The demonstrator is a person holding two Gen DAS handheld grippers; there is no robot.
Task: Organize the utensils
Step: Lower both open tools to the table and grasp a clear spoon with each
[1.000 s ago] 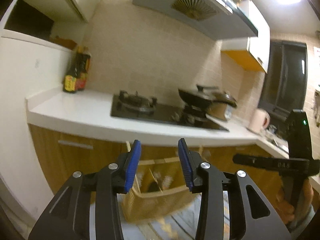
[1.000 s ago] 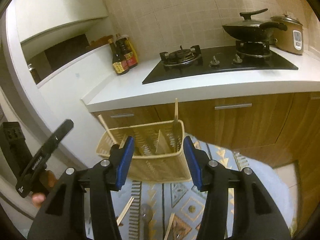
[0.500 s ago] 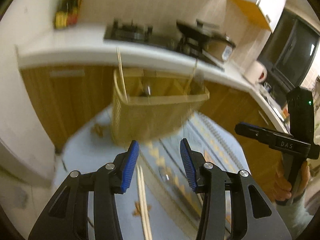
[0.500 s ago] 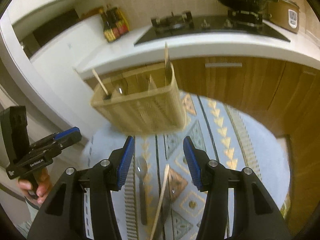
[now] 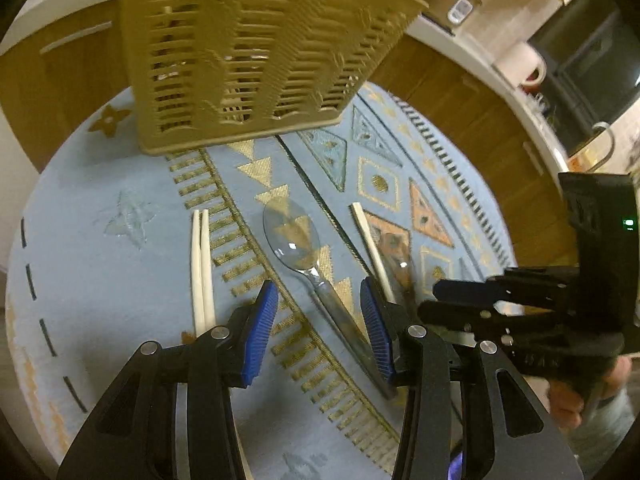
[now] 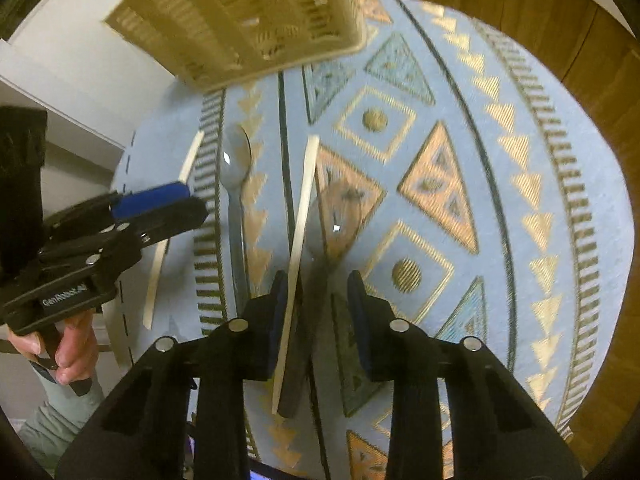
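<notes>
A tan slotted utensil basket [image 5: 248, 48] stands at the far side of a round table with a blue patterned cloth [image 5: 100, 264]; it also shows in the right wrist view [image 6: 248, 16]. On the cloth lie a pair of pale chopsticks [image 5: 201, 264], a clear plastic spoon [image 5: 296, 244] and a single chopstick [image 5: 372, 248] beside a second clear spoon [image 6: 340, 216]. My left gripper [image 5: 320, 320] is open low over the first spoon's handle. My right gripper [image 6: 318, 312] is open low over the single chopstick [image 6: 300, 232] and the second spoon's handle.
Wooden cabinet fronts [image 5: 460, 92] and a white counter ring the table behind the basket. A white kettle [image 5: 524, 64] stands on the counter at right. The two grippers sit side by side, close together; the right one shows in the left wrist view [image 5: 520, 308].
Both grippers have tilted down from the stove and counter and dropped close over the cloth. The utensils now fill both views. Both jaws have stayed open.
</notes>
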